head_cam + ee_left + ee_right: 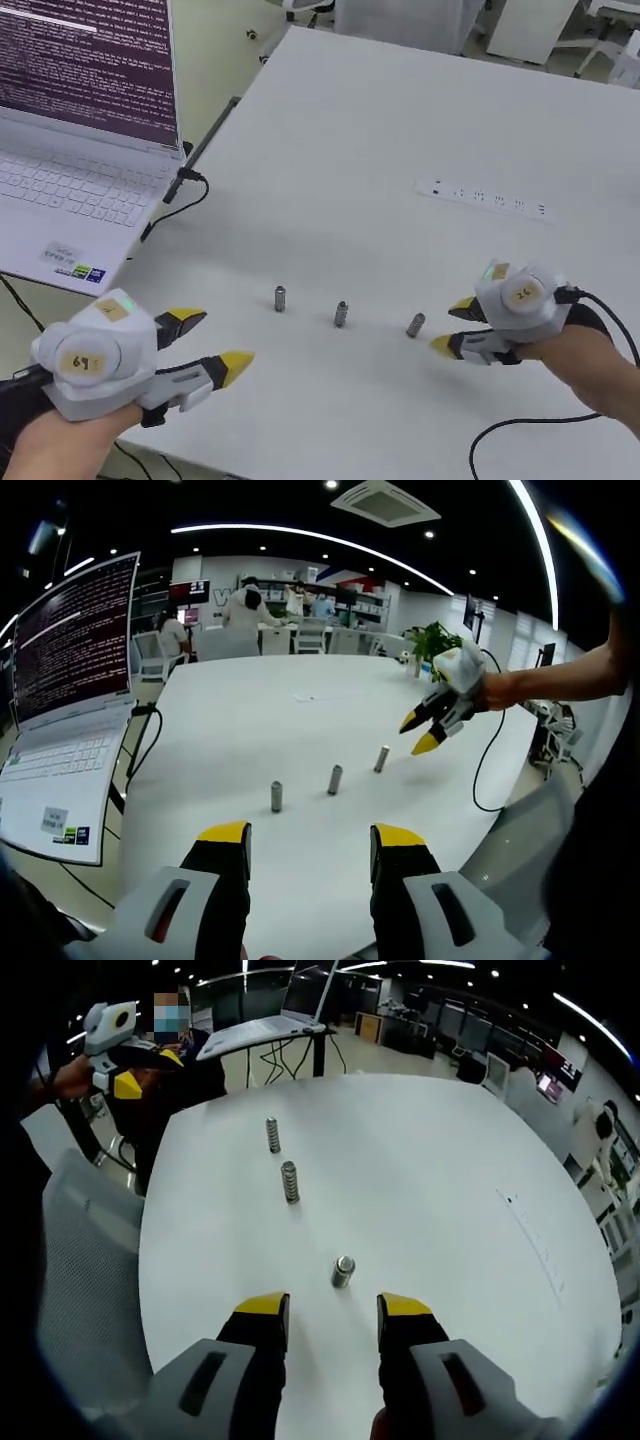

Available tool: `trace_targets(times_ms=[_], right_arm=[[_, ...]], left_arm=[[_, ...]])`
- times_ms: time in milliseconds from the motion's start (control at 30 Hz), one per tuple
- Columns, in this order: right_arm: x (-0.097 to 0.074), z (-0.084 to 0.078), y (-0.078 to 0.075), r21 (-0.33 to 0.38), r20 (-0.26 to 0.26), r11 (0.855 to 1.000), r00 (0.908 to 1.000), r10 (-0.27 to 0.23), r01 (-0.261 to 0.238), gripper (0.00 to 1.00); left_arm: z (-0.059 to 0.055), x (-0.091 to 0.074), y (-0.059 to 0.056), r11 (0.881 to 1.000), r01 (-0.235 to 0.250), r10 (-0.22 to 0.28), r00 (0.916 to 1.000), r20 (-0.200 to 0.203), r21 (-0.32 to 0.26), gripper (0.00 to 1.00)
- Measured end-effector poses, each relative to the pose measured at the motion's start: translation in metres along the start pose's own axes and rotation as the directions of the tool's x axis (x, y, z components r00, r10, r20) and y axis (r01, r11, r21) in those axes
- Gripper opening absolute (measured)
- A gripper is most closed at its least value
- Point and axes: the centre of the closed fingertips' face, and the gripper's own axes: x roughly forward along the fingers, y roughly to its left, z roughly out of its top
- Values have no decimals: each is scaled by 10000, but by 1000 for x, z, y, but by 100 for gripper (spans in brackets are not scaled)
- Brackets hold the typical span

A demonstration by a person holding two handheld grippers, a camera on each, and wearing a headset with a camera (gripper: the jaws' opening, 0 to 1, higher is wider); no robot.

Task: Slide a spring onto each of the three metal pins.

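Three short metal pins stand in a row on the white table [400,120]: left pin [280,298], middle pin [341,314] and right pin [415,325]. In the right gripper view the two farther pins [290,1181] [272,1134] show spring coils around them. The nearest pin [343,1271] looks smoother, and I cannot tell if a spring is on it. My left gripper [212,340] is open and empty, short of the row [335,779]. My right gripper [452,325] is open and empty, just right of the right pin.
An open laptop [80,130] sits at the table's left edge with a black cable [180,195] plugged in. A white power strip [480,197] lies farther back on the right. A cable [520,425] trails from my right gripper.
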Motion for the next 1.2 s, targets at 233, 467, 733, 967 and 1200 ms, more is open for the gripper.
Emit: trace_targets(times_ms=[233, 467, 733, 967, 1200], right_arm=[[-13, 9, 15, 977, 848, 9950, 9960, -268, 185, 38], [-28, 17, 24, 1993, 1645, 9793, 9839, -700, 363, 42], [-44, 18, 30, 2626, 2067, 9634, 9722, -1102, 534, 46], [-62, 11, 35, 3056, 2250, 9488, 9621, -1538, 802, 49], [-73, -3, 44, 3463, 2243, 9324, 9560, -1893, 1034, 52]], left_arm=[[2, 0, 2, 10000, -29, 29, 10000, 94, -94, 42], [5, 2, 2, 10000, 9, -8, 9999, 120, -85, 43], [11, 6, 0, 9999, 138, -139, 9998, 150, 47, 42], [20, 9, 2, 9996, 220, -224, 9994, 245, 191, 43], [25, 11, 5, 9995, 220, -228, 9992, 321, 245, 43]])
